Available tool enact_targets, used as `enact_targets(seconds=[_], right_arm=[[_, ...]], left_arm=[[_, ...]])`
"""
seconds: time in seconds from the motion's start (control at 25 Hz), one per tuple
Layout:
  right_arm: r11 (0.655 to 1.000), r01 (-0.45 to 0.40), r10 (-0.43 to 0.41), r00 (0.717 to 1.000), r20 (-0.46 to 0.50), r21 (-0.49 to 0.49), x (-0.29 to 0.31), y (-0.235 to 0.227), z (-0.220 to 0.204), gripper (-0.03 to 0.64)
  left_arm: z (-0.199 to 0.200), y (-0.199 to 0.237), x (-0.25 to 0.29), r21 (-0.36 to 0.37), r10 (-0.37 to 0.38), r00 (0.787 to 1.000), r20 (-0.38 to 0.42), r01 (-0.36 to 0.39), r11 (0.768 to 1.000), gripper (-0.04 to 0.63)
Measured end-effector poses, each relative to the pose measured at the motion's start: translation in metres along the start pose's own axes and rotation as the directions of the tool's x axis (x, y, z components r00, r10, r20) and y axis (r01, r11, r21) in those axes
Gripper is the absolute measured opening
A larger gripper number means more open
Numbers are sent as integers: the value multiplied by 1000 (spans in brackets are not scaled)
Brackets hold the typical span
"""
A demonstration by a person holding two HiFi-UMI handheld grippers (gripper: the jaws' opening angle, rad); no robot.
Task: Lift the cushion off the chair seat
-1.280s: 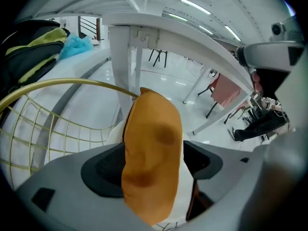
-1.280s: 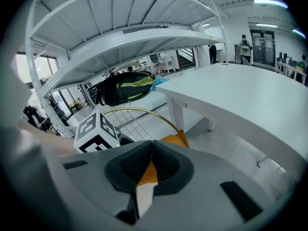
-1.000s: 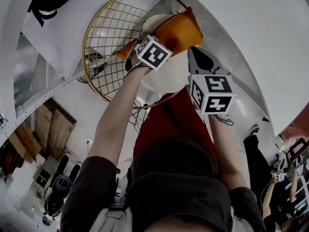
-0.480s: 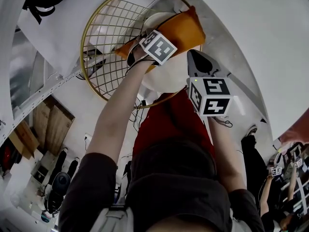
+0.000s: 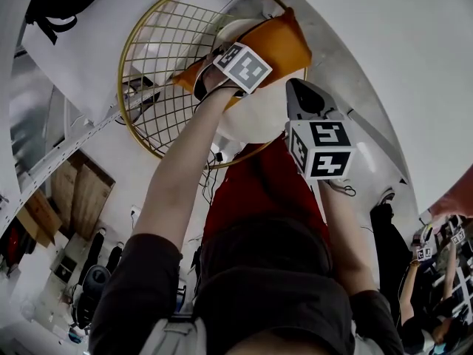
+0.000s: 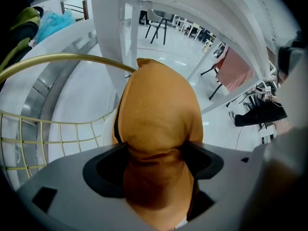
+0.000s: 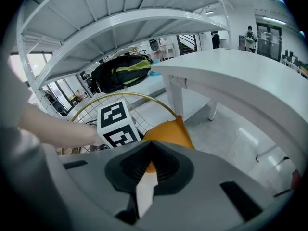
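my left gripper (image 6: 155, 150) jaws clamp the orange cushion (image 6: 159, 105) by the gold wire chair (image 6: 62, 57); right gripper (image 7: 149, 150) jaws closed, empty.

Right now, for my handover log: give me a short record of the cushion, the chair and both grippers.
cushion: orange, pinched at one end
left gripper: shut on the cushion
right gripper: shut, empty, apart from the cushion
chair: round gold wire back, white seat
cushion clear of seat: cannot tell
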State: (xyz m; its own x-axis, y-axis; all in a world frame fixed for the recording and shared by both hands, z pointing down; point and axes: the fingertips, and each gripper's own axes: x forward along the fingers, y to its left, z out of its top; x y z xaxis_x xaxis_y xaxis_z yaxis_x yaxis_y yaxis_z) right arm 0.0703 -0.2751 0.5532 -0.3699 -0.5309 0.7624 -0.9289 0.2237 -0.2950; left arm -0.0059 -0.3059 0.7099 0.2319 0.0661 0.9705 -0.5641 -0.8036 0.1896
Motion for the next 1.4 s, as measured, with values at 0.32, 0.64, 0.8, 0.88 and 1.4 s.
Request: enact_targets(seconds=[0.32,0.64,0.8,0.88,1.4], right_arm=[[1000,-1,1,1000,-9,8,3,-1,-2,18],[1000,2,-2,999,-48,5,8,1,-15,18],[1000,-3,3,998,-63,2,11,5,-19,18],[1000,-3,3,997,-72,3,12,6,-22,18],[1000,13,-10,991,-136,19,12,6,-39,18]], left_arm=[[1,4,9,12,8,1000,-20,-8,1000,367],[2,2,6,29,15,1000,5,-16,999,288],[1,1,4,32,10,1000,3,-10,999,264],[1,1,2,32,7,1000,0,-7,999,252],[-3,-13,-16,46,59,996,71,-63,997,166]])
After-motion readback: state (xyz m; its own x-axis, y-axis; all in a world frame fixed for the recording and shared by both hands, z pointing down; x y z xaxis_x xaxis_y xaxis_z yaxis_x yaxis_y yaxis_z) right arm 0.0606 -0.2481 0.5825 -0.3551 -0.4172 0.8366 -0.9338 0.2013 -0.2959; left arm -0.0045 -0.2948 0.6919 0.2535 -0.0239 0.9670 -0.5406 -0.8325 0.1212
